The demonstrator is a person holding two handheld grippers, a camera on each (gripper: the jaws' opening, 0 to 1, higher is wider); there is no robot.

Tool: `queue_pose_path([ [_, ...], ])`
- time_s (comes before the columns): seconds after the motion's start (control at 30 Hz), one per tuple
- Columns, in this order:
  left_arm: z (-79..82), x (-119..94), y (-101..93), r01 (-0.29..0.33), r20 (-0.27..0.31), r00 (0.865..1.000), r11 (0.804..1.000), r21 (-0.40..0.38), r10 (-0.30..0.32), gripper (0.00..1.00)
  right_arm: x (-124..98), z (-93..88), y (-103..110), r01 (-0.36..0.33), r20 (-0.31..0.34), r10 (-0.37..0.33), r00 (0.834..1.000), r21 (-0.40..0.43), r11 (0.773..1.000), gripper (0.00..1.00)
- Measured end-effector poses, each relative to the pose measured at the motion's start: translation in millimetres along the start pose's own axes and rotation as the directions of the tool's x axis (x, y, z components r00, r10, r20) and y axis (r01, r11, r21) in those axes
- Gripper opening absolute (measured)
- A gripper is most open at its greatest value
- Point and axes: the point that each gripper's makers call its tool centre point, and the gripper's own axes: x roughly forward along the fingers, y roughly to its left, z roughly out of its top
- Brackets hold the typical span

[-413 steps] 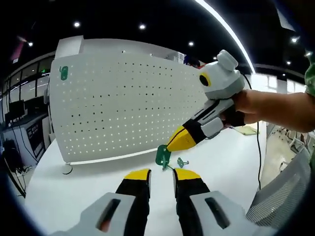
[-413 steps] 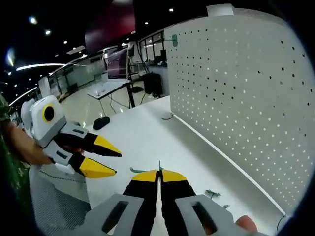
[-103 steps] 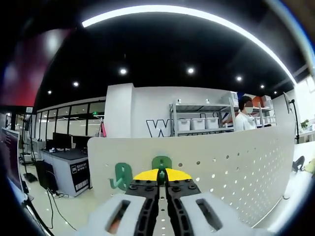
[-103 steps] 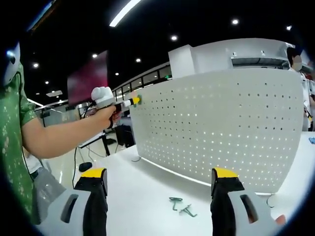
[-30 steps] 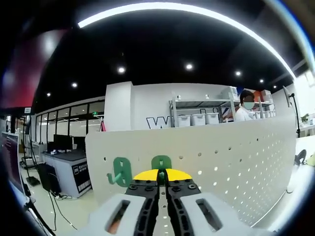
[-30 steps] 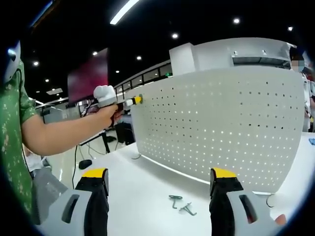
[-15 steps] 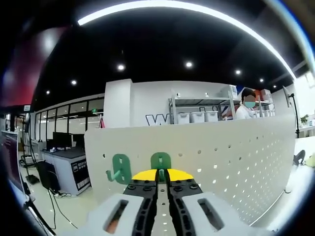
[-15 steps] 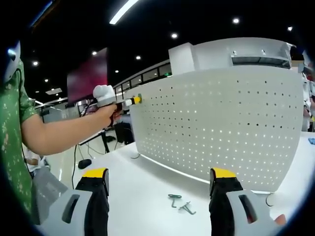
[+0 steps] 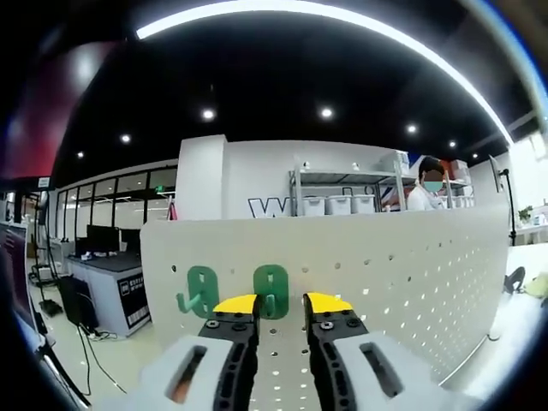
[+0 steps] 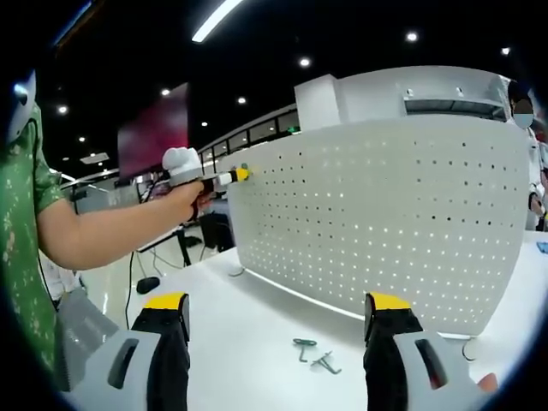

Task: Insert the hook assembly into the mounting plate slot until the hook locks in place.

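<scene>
While jaws stand parted, left gripper (image 9: 280, 301) grips nothing | hook (image 9: 272, 291) sits between the tips on the pegboard (image 9: 411, 257), near its top edge, beside a second hook (image 9: 199, 288) | judged light, stiff plastic; pinch the flat tab | right gripper (image 10: 278, 310) wide open over the table (image 10: 248, 342), loose hooks (image 10: 312, 355) beyond.

Two handheld grippers were seen, each built with black jaws capped by yellow tips and mounted on pale grey housings with slotted openings. On the left gripper (image 9: 280, 301), small screws were set behind the tips. A green patterned short sleeve (image 10: 19, 214) was worn by the person.
</scene>
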Motion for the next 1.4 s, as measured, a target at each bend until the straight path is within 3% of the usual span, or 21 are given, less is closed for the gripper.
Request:
queue_pose_path([
  [0.53,2.4,-6,-6.0,0.032,0.000,0.999,0.999,-0.017,-0.032,0.35,0,1.2,4,-0.007,-0.001,0.007,1.000,-0.007,1.000,0.85],
  [1.4,-2.7,-29,-14.1,0.075,-0.036,0.997,0.997,0.003,-0.075,0.42,-4,7.8,11,-0.010,0.010,0.010,1.000,-0.023,1.000,0.85],
])
